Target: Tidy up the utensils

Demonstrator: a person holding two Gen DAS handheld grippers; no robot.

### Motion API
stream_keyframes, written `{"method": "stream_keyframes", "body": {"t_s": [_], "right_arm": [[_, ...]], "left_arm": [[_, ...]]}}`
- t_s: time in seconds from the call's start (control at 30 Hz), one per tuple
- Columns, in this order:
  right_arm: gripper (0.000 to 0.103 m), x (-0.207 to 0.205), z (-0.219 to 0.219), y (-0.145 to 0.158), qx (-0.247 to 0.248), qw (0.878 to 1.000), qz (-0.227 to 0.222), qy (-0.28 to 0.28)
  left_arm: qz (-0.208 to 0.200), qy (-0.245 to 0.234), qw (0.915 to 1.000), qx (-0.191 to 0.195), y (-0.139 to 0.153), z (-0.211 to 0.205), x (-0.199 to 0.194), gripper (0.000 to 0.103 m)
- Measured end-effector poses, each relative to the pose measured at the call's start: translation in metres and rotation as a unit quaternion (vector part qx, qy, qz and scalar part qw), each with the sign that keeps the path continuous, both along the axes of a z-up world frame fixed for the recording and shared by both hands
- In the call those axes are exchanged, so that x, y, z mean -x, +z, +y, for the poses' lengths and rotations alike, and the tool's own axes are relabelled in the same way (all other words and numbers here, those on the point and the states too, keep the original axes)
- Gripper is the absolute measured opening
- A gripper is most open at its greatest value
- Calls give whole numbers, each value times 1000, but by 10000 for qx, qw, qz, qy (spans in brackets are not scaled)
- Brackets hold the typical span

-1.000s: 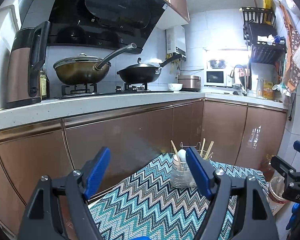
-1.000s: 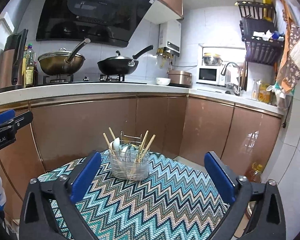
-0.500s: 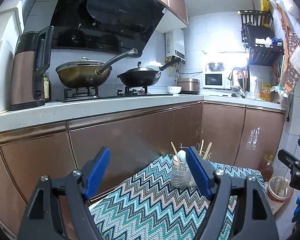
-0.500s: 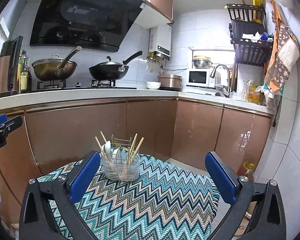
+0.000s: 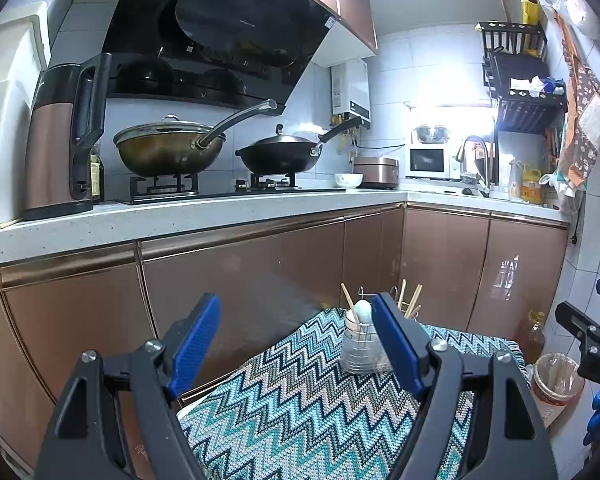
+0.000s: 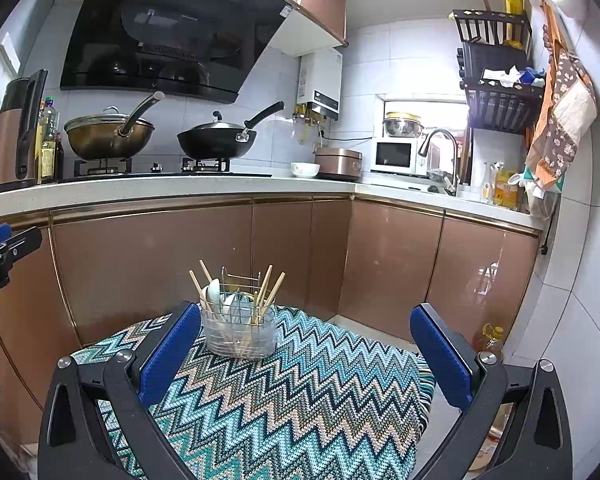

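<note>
Kitchen cabinets back a zigzag-patterned cloth (image 6: 300, 392) where the utensil holder (image 6: 239, 334) stands at the far edge, chopsticks (image 6: 269, 292) and spoon (image 6: 213, 292) upright inside, while the left gripper (image 5: 296, 344) and right gripper (image 6: 306, 356) hover spread and empty, seemingly because nothing loose remains.

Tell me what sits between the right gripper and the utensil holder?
Nothing but bare zigzag cloth, seen in the right wrist view: the open right gripper faces the utensil holder with no object between.

We see a woven zigzag cloth (image 6: 300, 392), clear plastic utensil holder (image 6: 240, 332), wooden chopsticks (image 6: 270, 290), glossy copper cabinet doors (image 6: 388, 264)
</note>
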State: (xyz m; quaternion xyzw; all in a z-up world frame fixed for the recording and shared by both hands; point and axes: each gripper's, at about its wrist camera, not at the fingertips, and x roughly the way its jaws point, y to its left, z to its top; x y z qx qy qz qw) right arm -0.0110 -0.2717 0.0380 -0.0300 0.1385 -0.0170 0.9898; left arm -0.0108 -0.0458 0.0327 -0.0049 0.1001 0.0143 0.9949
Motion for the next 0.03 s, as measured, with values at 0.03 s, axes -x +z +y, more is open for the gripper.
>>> {"method": "stream_keyframes", "body": {"t_s": [0.03], "right_arm": [[103,0,0,0,1,10000,1,-2]], "left_arm": [[5,1,10000,3,0,0,0,77]]}}
